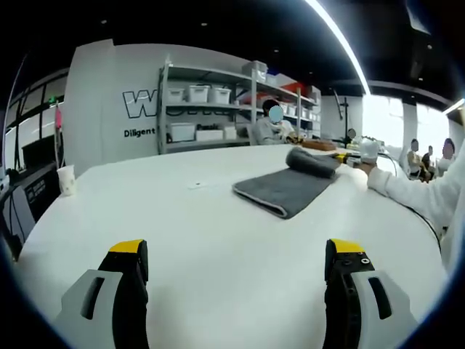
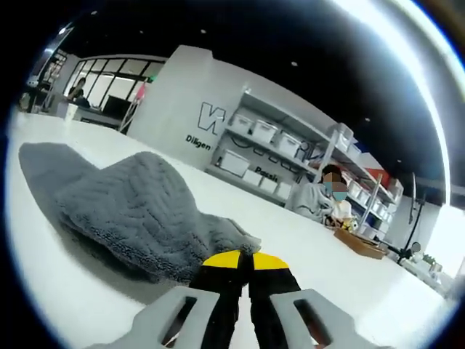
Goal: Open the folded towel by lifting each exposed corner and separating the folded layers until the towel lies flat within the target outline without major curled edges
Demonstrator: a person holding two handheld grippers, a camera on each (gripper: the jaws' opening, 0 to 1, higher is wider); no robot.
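Observation:
A grey towel (image 1: 283, 190) lies folded on the white table (image 1: 182, 218), right of centre in the left gripper view. Its far end (image 1: 312, 161) is lifted and curled over. The right gripper (image 1: 369, 150), held out by a white sleeve (image 1: 414, 196), sits at that far end. In the right gripper view the towel (image 2: 131, 207) bulges up in folds just ahead, and my right gripper (image 2: 245, 260) is shut on its edge. My left gripper (image 1: 237, 254) stands open over bare table, well short of the towel, with nothing between its fingers.
A paper cup (image 1: 67, 179) stands near the table's left edge. Shelves with white bins (image 1: 211, 109) line the back wall. A person (image 1: 272, 127) sits at the far side by a wooden tray (image 1: 320, 145). Other people stand at the far right.

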